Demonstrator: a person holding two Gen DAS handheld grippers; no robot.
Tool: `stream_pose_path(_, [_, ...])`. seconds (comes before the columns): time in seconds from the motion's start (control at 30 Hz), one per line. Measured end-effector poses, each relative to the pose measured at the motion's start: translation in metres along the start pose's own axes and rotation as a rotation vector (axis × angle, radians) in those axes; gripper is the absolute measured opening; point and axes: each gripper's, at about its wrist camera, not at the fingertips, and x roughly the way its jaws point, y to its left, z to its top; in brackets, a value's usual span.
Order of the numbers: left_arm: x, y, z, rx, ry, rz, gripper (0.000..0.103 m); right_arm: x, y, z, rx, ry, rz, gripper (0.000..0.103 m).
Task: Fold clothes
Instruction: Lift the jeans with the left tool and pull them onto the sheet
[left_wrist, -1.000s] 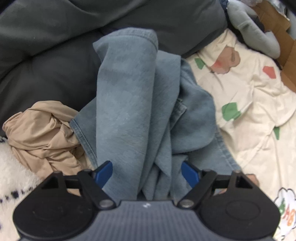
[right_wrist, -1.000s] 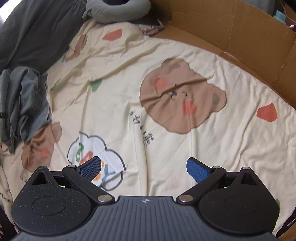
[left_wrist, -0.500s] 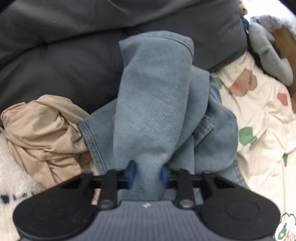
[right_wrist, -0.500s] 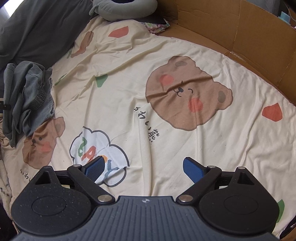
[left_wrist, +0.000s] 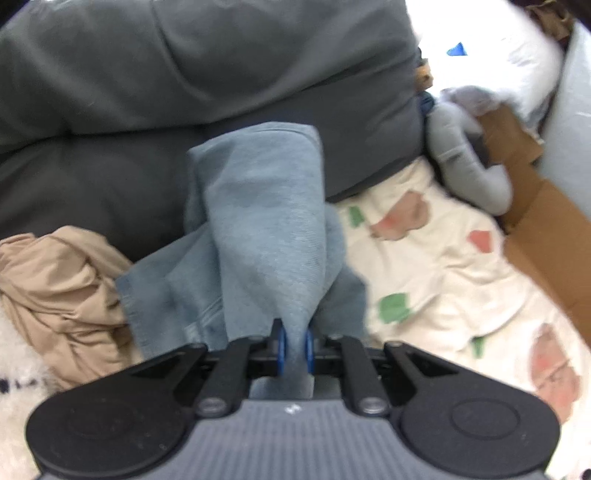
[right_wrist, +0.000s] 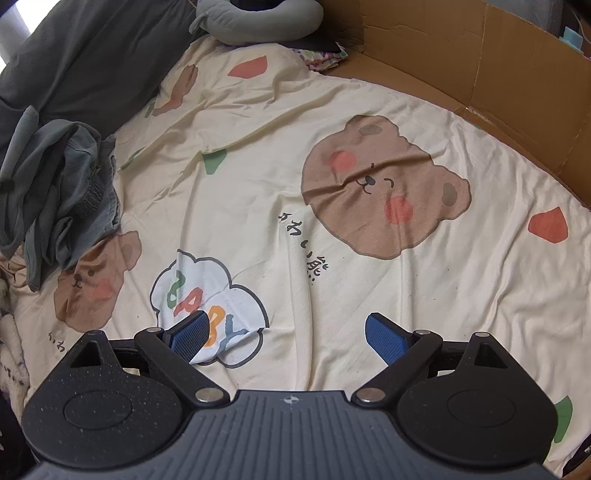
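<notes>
A blue denim garment (left_wrist: 258, 229) lies bunched against the dark grey cushion, and my left gripper (left_wrist: 294, 349) is shut on a fold of it, the cloth pulled taut up from the blue pads. From the right wrist view the same denim garment (right_wrist: 62, 184) shows as a crumpled heap at the far left of the bed. My right gripper (right_wrist: 286, 338) hovers open above the cream bear-print blanket (right_wrist: 332, 229), with nothing between its fingers.
A tan garment (left_wrist: 55, 291) is crumpled left of the denim. Dark grey cushions (left_wrist: 184, 74) rise behind. A grey neck pillow (right_wrist: 258, 18) lies at the blanket's far end. Cardboard walls (right_wrist: 480, 74) border the right side. White fluffy fabric (left_wrist: 14, 387) sits at lower left.
My left gripper went from open around the denim to shut on a fold and has lifted it. The right gripper stayed open and drifted slightly over the blanket.
</notes>
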Motion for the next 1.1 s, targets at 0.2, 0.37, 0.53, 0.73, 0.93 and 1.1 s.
stream_pose_path(0.2, [-0.010, -0.035, -0.010, 0.020, 0.016, -0.085, 0.010, -0.008, -0.007, 0.000, 0.011, -0.030, 0.010, 0.094])
stream_pose_path(0.37, [-0.013, -0.064, -0.026, 0.026, 0.054, -0.159, 0.010, -0.010, -0.013, -0.004, 0.035, -0.030, 0.017, 0.094])
stream_pose_path(0.53, [-0.010, -0.086, -0.039, 0.023, 0.086, -0.217, 0.009, -0.005, -0.012, -0.004, 0.039, -0.029, 0.037, 0.094])
stream_pose_path(0.73, [-0.002, -0.120, -0.045, 0.066, 0.093, -0.287, 0.007, 0.001, -0.005, -0.002, 0.032, -0.027, 0.067, 0.091])
stream_pose_path(0.93, [0.001, -0.161, -0.059, 0.125, 0.113, -0.379, 0.007, 0.004, -0.012, -0.007, 0.074, -0.024, 0.073, 0.091])
stream_pose_path(1.1, [0.008, -0.189, -0.080, 0.169, 0.171, -0.447, 0.006, 0.005, -0.016, -0.010, 0.103, -0.028, 0.078, 0.091])
